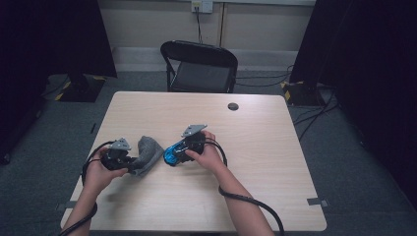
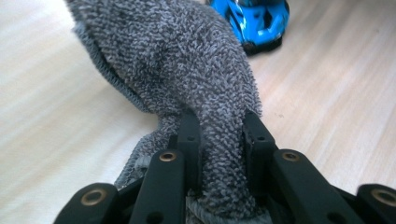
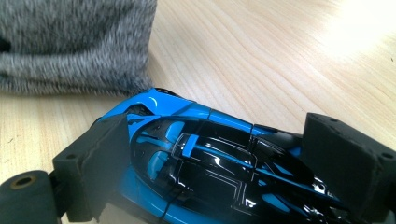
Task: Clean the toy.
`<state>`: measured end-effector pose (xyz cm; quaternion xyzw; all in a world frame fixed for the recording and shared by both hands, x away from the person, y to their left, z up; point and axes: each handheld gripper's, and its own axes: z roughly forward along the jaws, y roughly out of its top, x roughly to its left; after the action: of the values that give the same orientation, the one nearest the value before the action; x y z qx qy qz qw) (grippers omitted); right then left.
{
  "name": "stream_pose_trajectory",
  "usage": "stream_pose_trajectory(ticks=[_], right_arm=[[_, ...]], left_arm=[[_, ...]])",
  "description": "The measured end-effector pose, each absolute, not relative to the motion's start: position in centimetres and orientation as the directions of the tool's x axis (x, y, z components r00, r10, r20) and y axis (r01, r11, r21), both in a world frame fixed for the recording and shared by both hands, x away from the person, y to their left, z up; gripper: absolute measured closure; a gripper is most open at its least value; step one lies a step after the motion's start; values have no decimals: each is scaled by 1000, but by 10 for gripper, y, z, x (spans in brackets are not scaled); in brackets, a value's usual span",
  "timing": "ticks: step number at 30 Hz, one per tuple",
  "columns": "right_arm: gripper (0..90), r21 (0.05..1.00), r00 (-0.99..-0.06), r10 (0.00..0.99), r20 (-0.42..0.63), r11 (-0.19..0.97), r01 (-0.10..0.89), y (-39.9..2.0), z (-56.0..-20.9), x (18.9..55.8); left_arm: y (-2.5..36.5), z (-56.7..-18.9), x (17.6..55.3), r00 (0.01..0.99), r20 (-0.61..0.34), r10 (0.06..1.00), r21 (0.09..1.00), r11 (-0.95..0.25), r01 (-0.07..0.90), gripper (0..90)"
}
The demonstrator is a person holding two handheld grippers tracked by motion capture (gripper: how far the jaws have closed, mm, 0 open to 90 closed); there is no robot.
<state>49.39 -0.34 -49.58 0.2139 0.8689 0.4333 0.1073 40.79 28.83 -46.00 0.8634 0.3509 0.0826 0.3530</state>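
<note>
Grey terry cloth (image 2: 187,70) is clamped between the jaws of the left gripper (image 1: 129,163); in the left gripper view the pads are seen pressed into a bunched fold of it, and the rest of the cloth is seen rising away from the jaws in a soft hump. In the high view the cloth (image 1: 147,153) is found left of the table's middle, on the near half, with its near-left end taken up by the gripper and its far end draped toward the car. The left gripper is held in the left hand (image 1: 98,172), near the table's left edge.

A blue and black toy car (image 3: 205,168) is held by the right gripper (image 1: 172,156). In the right gripper view the two black pads are seen set against the car's flanks, one on each side, with the car's body lying lengthwise between them on the wood. In the high view the car (image 1: 171,155) is seen just right of the cloth, close to it; whether the two touch cannot be told. In the left gripper view the car (image 2: 254,21) is seen beyond the cloth, at the far edge. The right gripper is held in the right hand (image 1: 209,156), near the table's middle.

Both things are borne by a pale wooden table (image 1: 255,147). A small dark disc (image 1: 233,106) is set in the table's far part. A black folding chair (image 1: 199,69) is placed beyond the far edge.
</note>
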Motion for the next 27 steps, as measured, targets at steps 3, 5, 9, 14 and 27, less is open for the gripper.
stream_pose_trajectory(ticks=[3,5,9,14,27], right_arm=[[82,799,-885,465,0,532,280,-3,-496,494],[82,797,-885,465,-1,535,280,-3,-496,494],[82,795,-885,466,-1,537,281,-3,-495,494],[83,796,-886,463,0,537,280,-3,-495,494],[82,799,-886,463,-1,533,278,-4,-496,494]], left_arm=[[288,-457,412,740,-96,666,676,-502,539,735],[287,-455,417,737,-94,669,681,-497,538,734],[283,-452,428,731,-88,677,697,-483,530,734],[276,-449,442,725,-75,685,705,-478,524,734],[258,-448,477,696,-88,712,724,-434,535,732]])
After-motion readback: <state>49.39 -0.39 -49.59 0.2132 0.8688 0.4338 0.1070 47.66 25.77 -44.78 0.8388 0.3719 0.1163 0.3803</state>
